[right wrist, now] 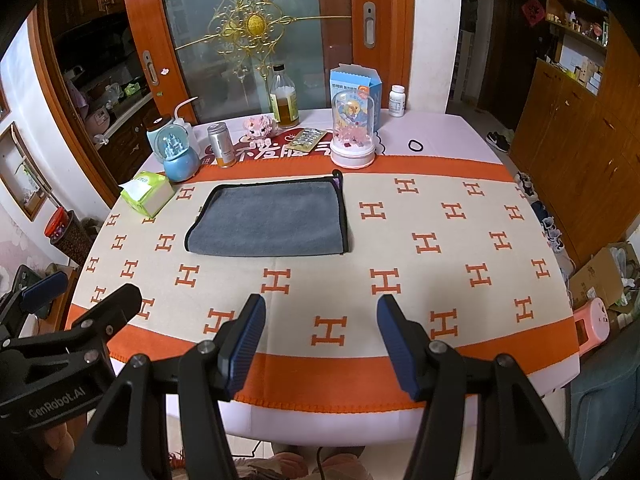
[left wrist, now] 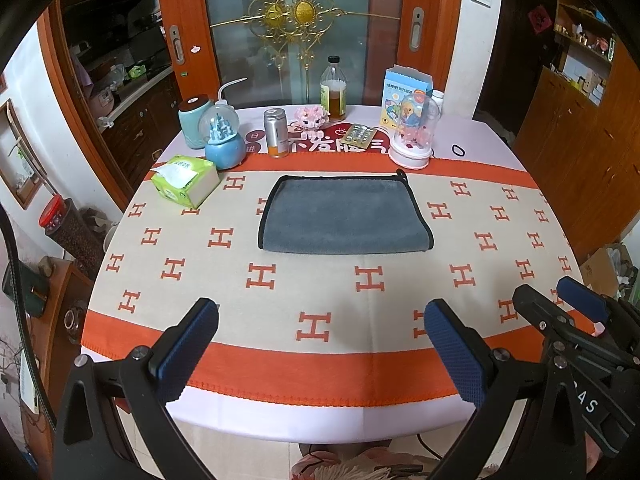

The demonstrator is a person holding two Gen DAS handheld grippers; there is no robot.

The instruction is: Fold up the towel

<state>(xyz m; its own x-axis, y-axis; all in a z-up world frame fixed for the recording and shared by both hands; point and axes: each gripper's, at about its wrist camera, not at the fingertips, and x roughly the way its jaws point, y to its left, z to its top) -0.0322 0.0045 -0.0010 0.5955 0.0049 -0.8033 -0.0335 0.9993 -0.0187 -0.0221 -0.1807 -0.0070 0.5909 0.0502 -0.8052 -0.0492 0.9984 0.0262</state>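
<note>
towel (left wrist: 346, 216) lies flat on the table (left wrist: 280, 412), well ahead of both sets of fingers, nothing touching it. looks folded once already, closed fold on the near edge, bound edges stacked at the far side, though layers are hard to count from here. left gripper (left wrist: 320, 356) spread, empty. right gripper (right wrist: 320, 348) spread, empty. maybe another fold left.

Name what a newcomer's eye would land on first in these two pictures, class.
First, the grey towel, lying flat mid-table on the H-patterned orange-and-cream cloth. Then the two grippers, left and right, both open and empty near the table's front edge. Behind, a gold ornament gleams on the glass door.
</note>
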